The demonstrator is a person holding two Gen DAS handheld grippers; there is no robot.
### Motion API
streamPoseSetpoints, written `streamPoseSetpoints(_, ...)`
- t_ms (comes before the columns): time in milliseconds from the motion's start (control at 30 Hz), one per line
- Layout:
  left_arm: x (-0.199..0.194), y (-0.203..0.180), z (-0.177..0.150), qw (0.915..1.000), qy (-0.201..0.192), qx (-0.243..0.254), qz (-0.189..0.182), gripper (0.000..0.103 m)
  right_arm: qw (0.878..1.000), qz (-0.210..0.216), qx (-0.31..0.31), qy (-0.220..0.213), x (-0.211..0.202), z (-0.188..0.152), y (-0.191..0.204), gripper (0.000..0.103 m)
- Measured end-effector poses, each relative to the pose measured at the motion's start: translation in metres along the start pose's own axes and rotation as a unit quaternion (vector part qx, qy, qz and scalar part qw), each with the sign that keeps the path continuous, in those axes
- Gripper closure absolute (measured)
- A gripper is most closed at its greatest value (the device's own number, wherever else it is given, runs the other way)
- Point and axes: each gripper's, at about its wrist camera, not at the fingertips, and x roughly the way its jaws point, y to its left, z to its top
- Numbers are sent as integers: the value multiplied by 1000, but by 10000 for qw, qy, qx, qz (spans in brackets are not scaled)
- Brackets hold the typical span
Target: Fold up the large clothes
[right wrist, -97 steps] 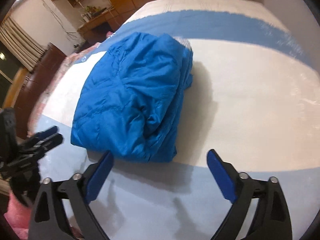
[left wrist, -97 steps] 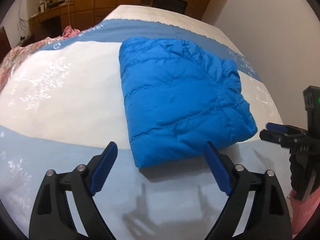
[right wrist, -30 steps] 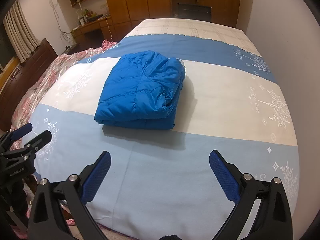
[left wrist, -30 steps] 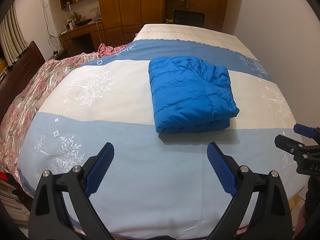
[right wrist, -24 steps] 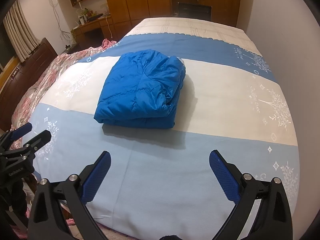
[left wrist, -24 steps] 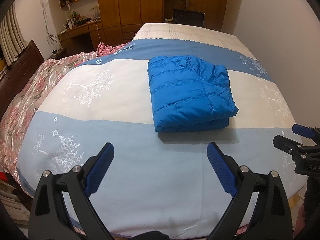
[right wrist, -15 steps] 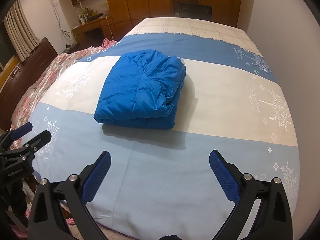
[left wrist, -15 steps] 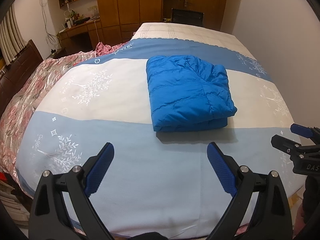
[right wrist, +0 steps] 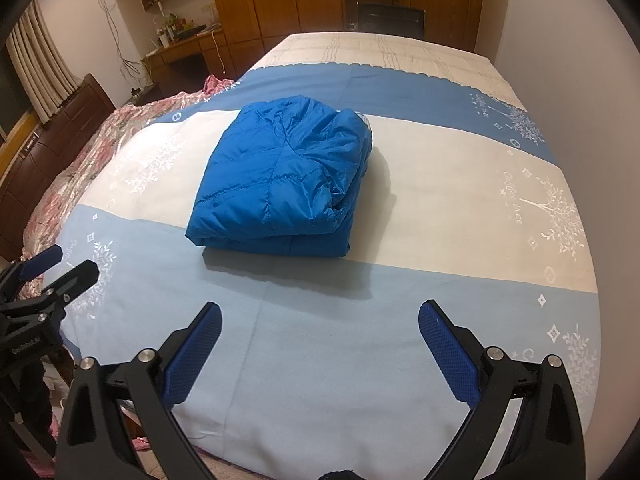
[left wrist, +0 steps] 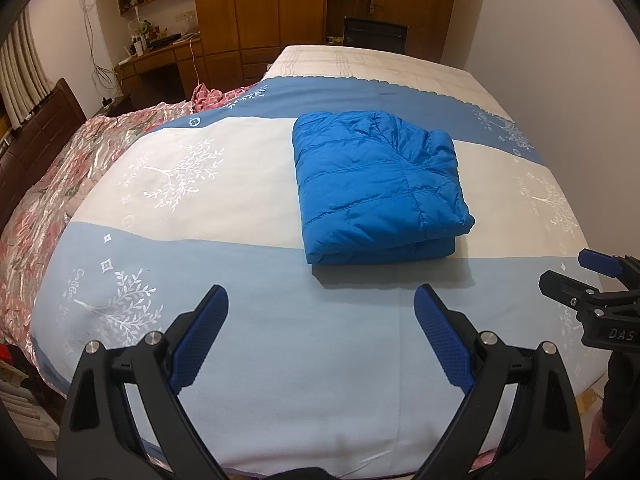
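Note:
A blue puffer jacket (left wrist: 380,188) lies folded into a thick rectangle on the blue and white bed cover (left wrist: 192,184). It also shows in the right wrist view (right wrist: 280,184). My left gripper (left wrist: 320,300) is open and empty, held back over the bed's near edge, well short of the jacket. My right gripper (right wrist: 320,316) is open and empty too, at the same distance. The right gripper shows at the right edge of the left wrist view (left wrist: 576,276), and the left gripper at the left edge of the right wrist view (right wrist: 60,268).
A pink floral quilt (left wrist: 48,184) lies along the bed's left side beside a dark wooden headboard (left wrist: 36,120). Wooden wardrobes (left wrist: 256,4) and a desk (left wrist: 160,56) stand at the back. A white wall (left wrist: 560,60) runs along the bed's right side.
Over three seconds both grippers have pulled back from the jacket to the bed's near edge. In the last second the views have barely shifted and the jacket has stayed put.

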Motion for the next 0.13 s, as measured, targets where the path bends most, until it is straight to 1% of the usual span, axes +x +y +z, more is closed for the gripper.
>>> streamPoseSetpoints(133,0,0,0,10000,-1,2,5,10,10000,-5,6,4,1,0,0,4)
